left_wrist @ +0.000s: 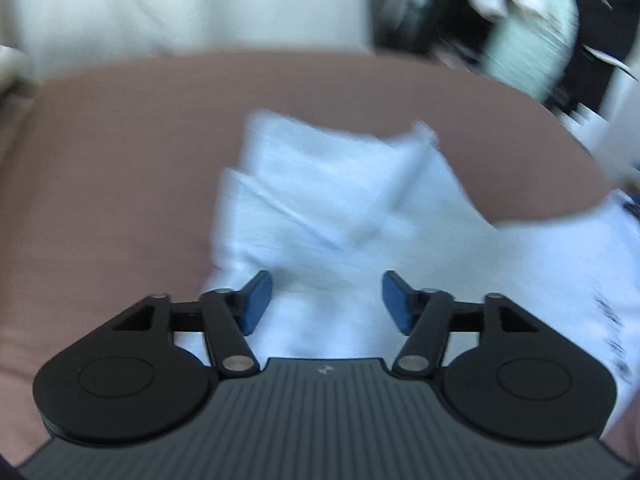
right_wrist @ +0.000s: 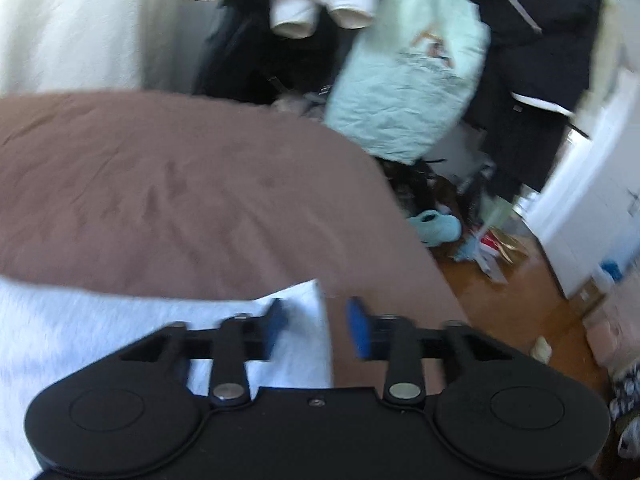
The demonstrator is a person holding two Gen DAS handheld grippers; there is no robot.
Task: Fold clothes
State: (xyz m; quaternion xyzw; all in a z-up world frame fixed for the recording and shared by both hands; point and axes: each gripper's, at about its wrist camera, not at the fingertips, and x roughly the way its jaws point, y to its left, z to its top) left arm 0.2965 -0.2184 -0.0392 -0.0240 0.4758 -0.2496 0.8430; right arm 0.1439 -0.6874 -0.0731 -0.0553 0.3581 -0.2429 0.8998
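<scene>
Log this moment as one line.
left gripper: open, over white garment | right gripper: open at garment's edge | surface: brown bedcover | fold: unfinished

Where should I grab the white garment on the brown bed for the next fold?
Probably the white garment's free corner, lying flat past the right tongs. Come from the bare brown bed side and pinch the hem; both tongs look open.
</scene>
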